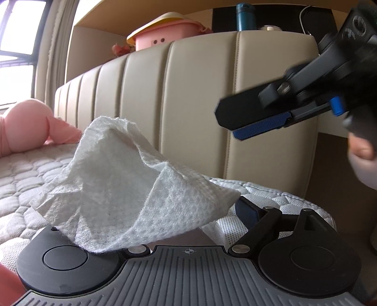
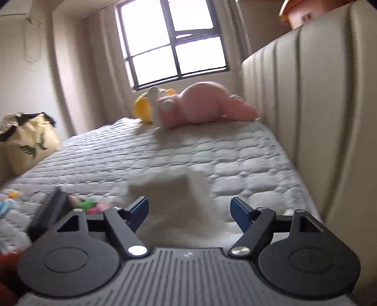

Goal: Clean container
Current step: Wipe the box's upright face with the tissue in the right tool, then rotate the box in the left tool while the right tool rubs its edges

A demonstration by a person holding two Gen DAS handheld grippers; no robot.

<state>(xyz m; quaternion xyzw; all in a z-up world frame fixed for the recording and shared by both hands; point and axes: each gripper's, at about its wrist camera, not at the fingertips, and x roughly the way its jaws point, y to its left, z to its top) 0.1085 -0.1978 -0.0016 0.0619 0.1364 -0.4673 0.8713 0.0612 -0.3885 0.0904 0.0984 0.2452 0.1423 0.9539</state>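
Note:
A white textured wipe (image 1: pixel 122 188) lies draped over my left gripper (image 1: pixel 188 209) and hides its left finger. The right finger, with its blue pad (image 1: pixel 247 211), stands far out to the side, so the jaws are spread wide and not clamped on the wipe. My right gripper (image 1: pixel 227 123) hovers at the upper right of the left wrist view, above and beyond the wipe, with a hand behind it. In the right wrist view the right gripper (image 2: pixel 189 209) is open, and the blurred wipe (image 2: pixel 174 200) sits just ahead between its fingers. A pink lidded container (image 1: pixel 165 35) rests on the ledge behind the headboard.
All this is over a quilted mattress (image 2: pixel 212 150) with a padded beige headboard (image 1: pixel 188 94) alongside. A pink plush toy (image 2: pixel 200 103) and a yellow one (image 2: pixel 141 108) lie by the window. A beige bag (image 2: pixel 28 141) and small colourful items (image 2: pixel 89 204) are at the left. A teal bottle (image 1: pixel 246 16) stands on the ledge.

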